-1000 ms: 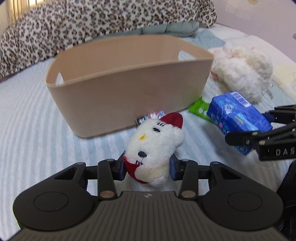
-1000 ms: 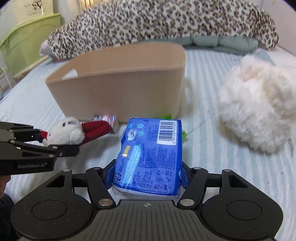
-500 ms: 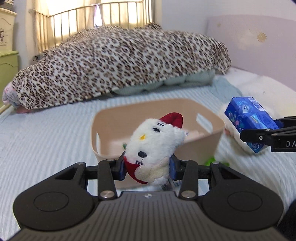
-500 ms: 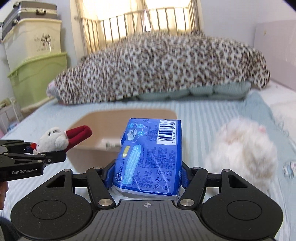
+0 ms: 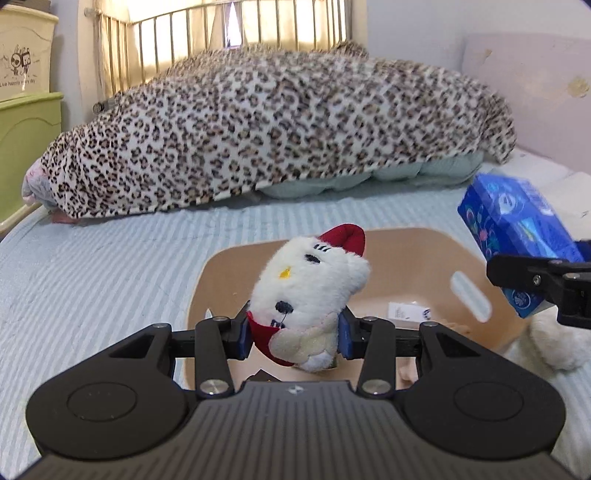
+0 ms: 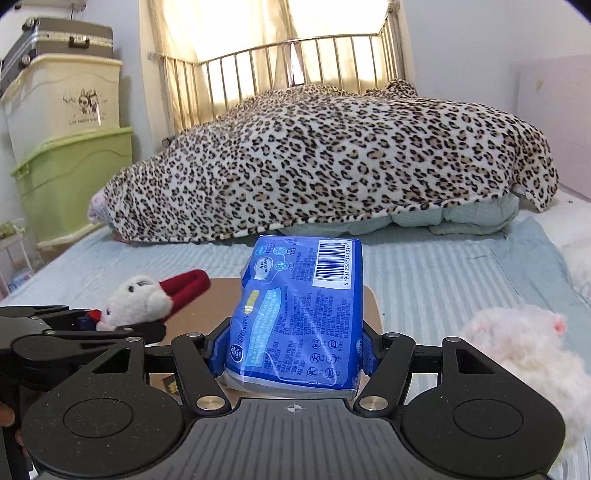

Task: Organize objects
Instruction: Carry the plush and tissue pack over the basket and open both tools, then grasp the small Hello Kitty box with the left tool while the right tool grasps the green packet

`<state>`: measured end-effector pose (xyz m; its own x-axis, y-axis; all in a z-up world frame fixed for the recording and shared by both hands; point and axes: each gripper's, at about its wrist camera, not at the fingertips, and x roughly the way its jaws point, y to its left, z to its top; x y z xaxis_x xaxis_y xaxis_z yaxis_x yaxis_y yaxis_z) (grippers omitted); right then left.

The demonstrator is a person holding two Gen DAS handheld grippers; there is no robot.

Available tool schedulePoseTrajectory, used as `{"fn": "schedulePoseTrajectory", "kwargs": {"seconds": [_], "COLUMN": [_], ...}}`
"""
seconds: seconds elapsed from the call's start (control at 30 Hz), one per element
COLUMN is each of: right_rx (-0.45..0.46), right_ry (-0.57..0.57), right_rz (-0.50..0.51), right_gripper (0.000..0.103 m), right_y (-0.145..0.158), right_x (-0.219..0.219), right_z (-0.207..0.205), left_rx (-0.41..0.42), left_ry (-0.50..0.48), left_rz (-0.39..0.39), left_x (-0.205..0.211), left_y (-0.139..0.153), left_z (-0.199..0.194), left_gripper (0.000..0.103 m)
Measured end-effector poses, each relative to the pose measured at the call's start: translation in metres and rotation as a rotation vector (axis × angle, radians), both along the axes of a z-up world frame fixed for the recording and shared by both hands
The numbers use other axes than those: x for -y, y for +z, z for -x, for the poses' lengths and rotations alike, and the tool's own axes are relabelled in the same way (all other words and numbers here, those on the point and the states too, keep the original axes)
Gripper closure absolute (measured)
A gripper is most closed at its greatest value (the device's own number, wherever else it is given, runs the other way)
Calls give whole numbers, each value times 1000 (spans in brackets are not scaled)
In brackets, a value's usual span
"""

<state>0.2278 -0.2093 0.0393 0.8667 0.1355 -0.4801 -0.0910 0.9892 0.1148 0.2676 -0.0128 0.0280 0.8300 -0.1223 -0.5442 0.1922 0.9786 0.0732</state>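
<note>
A home bedroom: a bed (image 6: 443, 273) with a pale blue striped sheet fills the scene, a leopard-print blanket (image 6: 332, 162) heaped at its far end before a metal rail bedframe (image 6: 295, 62) and sunlit curtains (image 6: 229, 33). Stacked plastic storage bins (image 6: 70, 155) stand at far left.

Fluffy cloth plush toy (image 5: 310, 291), glossy plastic blue packet (image 6: 295, 317), smooth matt bin (image 5: 413, 266).

The plush cat (image 5: 310, 295) blocked most of the beige bin (image 5: 413, 258), and the small white box (image 5: 404, 314) inside was unreadable.
</note>
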Motion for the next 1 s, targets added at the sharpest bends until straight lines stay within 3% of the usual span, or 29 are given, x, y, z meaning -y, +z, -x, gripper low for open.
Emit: {"fn": "schedulePoseTrajectory", "kwargs": {"seconds": [0.4,0.5,0.57,0.63,0.83,1.0], "right_rx": [-96,-114,-127,-114,-39,-7], "right_ry": [1,3,5,-5,14,44], "right_rz": [94,118,118,115,148,225], "right_gripper": [40,39,40,32,6,0], "right_y": [-50,-56,-55,-50,-25,-11], "right_x": [-21,-21,-19,-16,-10,-10], "right_z": [-38,-39,-37,-32,-4,23], "left_rx": [-175,-186,-169,-134,-95,-50], "left_ry": [98,101,117,133,143,131], "left_rz": [-70,-77,-84,-85,-48,-52], "left_x": [3,2,1,-2,-8,-10], "left_y": [-46,-50,-48,-45,-28,-14], "left_z": [-48,-44,-38,-29,-9,11], "left_gripper": [57,52,36,11,7,7]}}
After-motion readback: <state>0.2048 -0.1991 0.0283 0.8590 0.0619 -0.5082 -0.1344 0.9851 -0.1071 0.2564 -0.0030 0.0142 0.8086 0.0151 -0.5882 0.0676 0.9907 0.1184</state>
